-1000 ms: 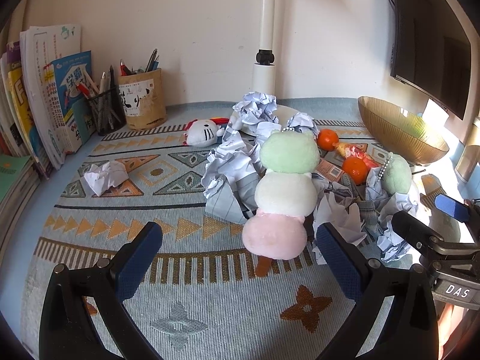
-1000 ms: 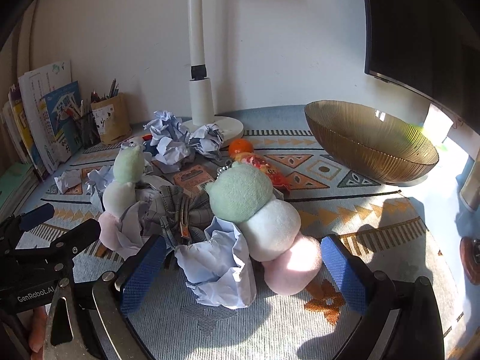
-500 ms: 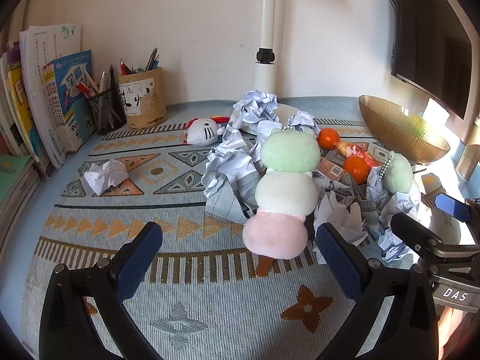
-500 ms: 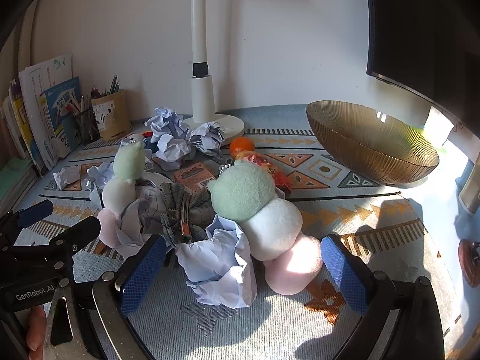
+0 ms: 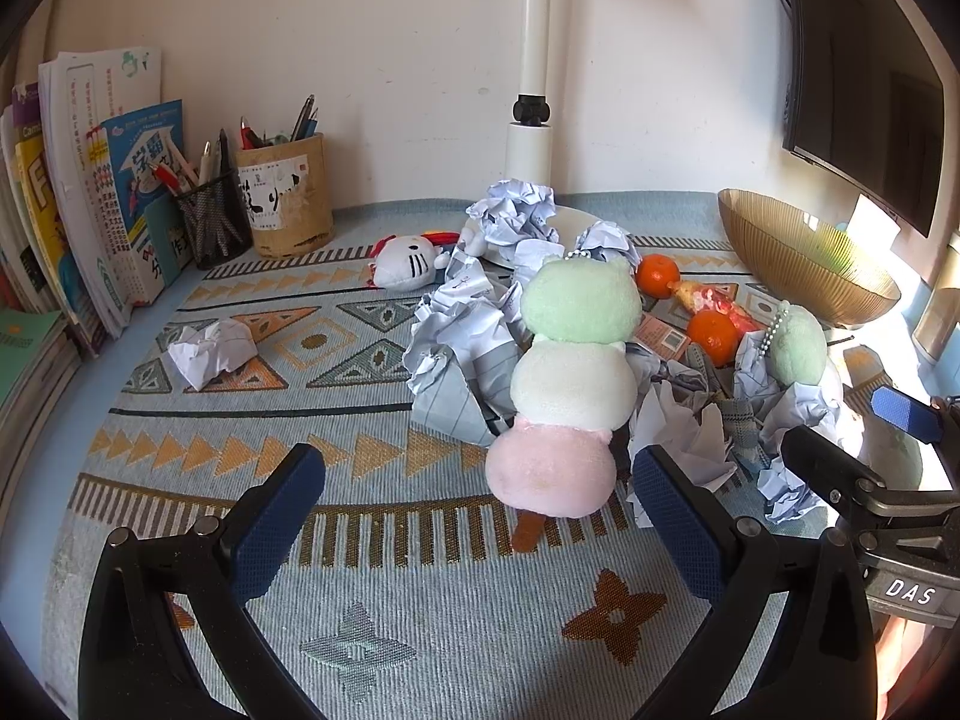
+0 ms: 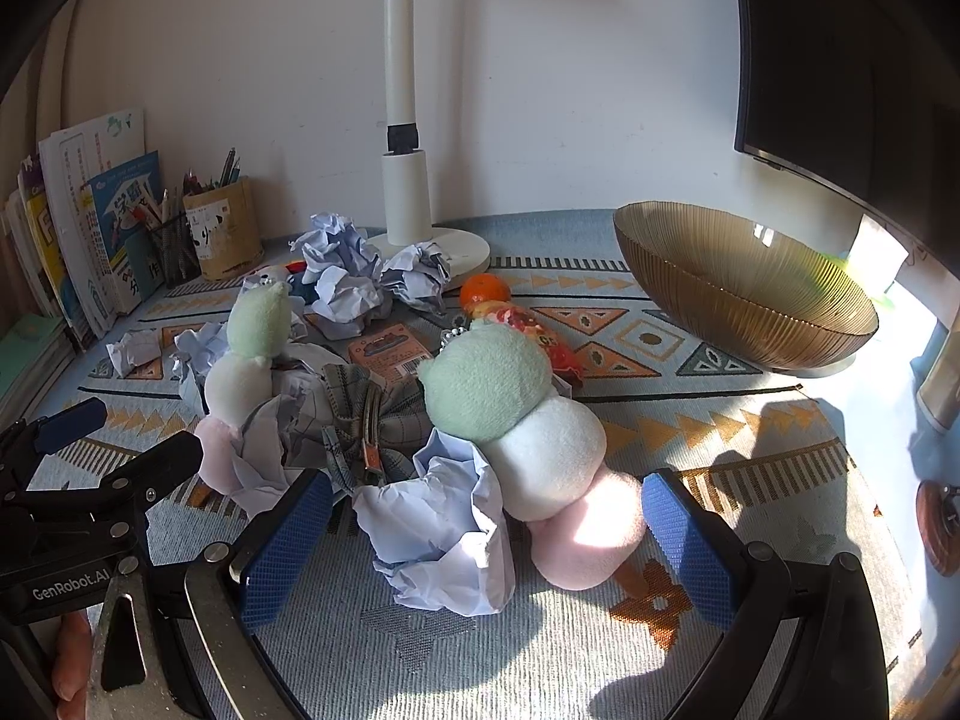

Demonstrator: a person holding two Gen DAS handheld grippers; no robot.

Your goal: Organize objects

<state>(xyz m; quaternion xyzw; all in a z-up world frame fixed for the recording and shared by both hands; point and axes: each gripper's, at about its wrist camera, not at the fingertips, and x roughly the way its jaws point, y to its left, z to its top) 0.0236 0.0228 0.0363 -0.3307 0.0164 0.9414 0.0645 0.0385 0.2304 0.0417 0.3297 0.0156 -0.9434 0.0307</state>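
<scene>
Left tool [image 5: 477, 498] spread wide, empty, just short of a three-ball plush skewer [image 5: 570, 384] lying on the patterned surface [image 5: 270, 360] | Right tool [image 6: 486, 525] also spread, framing a second plush skewer [image 6: 528, 438] and a crumpled paper ball [image 6: 438, 534] | Amber bowl [image 6: 744, 300] well apart, far right

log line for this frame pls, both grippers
phase: approach | left gripper: open, facing plush skewer, no contact | right gripper: open, facing second plush and paper ball | bowl: empty
</scene>
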